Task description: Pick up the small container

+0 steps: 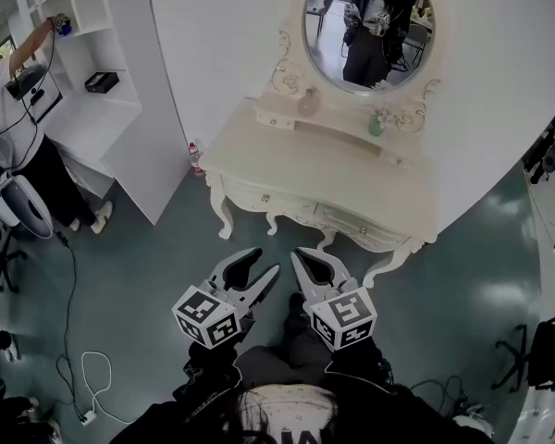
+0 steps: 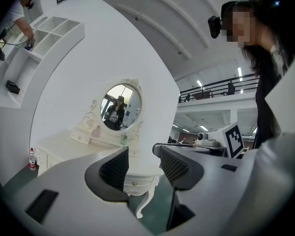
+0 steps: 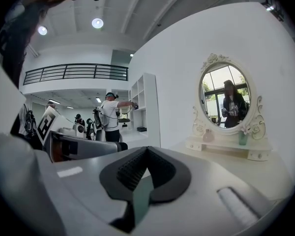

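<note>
One vanity (image 1: pixel 326 162), one pink container (image 1: pixel 309 102), one green container (image 1: pixel 376 124)

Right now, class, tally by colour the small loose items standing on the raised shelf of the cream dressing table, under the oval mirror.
Small pink rounded container: 1
Small green cup-shaped container: 1
Total: 2
</note>
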The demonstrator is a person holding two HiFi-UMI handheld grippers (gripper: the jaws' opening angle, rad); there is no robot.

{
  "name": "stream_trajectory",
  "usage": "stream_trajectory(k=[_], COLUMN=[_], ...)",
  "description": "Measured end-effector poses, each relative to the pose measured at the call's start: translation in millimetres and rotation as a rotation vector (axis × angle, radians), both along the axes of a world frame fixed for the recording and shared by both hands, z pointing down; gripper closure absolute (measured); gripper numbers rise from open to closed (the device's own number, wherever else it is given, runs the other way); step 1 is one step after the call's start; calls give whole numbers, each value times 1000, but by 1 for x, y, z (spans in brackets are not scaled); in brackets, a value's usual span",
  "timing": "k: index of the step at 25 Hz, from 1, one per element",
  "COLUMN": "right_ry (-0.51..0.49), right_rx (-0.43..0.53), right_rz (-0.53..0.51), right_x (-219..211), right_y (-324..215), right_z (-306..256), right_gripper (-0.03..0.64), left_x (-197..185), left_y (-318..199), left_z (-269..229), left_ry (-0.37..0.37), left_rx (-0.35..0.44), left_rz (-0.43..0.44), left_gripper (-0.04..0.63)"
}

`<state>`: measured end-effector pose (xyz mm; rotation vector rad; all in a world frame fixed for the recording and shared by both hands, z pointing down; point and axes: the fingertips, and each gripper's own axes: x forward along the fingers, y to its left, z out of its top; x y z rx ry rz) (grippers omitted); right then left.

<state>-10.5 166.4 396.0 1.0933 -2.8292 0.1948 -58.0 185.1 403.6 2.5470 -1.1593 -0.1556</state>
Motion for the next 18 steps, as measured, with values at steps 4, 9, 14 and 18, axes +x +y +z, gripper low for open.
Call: stream_trajectory(k=[4, 9, 14, 18], right_ry=[1, -6, -3, -15], right_rx=[-6, -11, -20, -21], right_rz=[-2, -17, -51, -75], right_x=[1, -1, 0, 2], right_y=[-29, -83, -151, -204], right_z=[4, 8, 6, 3], right_gripper=[607, 607, 607, 607], left_x=[-1, -9, -12, -5], left_y=[-25, -78, -143, -189], left_z=[6, 9, 3, -1], left_ry=[2, -9, -5, -15], left_rx=[-10, -12, -12, -11], left_rz=[-8, -37, -83, -98], left_gripper=[393, 393, 392, 392])
